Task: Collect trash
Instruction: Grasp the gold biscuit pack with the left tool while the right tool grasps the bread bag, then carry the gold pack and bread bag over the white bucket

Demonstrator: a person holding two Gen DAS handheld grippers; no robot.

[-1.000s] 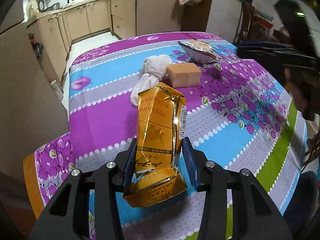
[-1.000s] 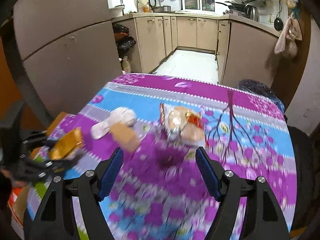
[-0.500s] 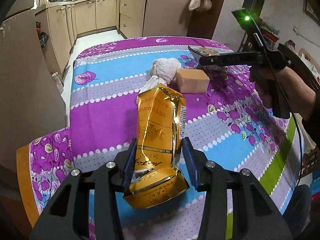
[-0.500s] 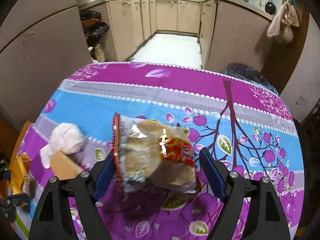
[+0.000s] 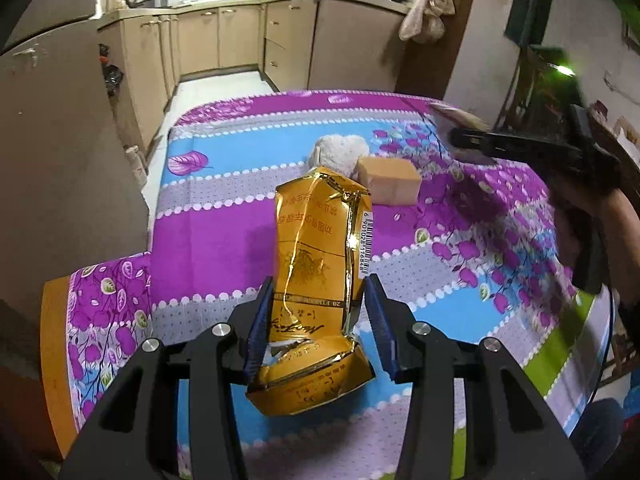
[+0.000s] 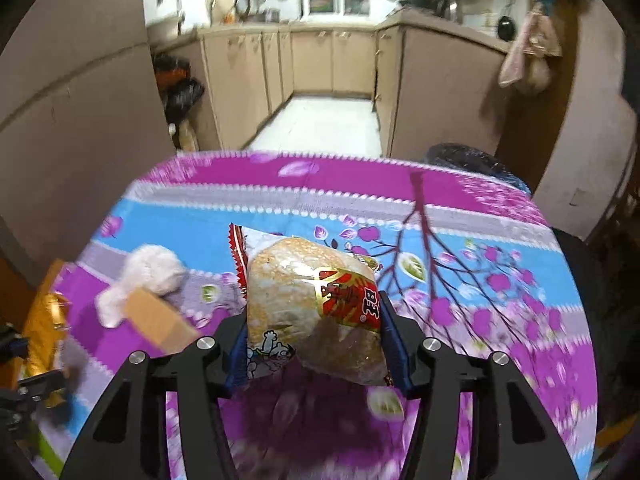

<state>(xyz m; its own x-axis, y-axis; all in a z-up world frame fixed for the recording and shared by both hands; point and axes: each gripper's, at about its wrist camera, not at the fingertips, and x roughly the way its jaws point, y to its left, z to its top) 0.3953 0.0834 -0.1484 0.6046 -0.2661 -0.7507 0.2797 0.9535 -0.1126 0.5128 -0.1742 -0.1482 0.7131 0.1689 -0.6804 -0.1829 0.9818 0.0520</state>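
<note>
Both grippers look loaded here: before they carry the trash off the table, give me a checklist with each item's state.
1. Left gripper shut on the gold packet: ok.
2. Right gripper shut on the snack bag: ok.
3. Snack bag lifted off the tablecloth: cannot tell, the view is blurred.
4. Bin reachable: dark bin stands past the table's far edge: ok.
5. Table cleared: brown box and white cloth remain: not ok.

A gold packet (image 5: 318, 264) is glinting over the worktop's (image 5: 224, 236) purple, blue and grey floral stripes, beside a tan block (image 5: 388, 182).
</note>
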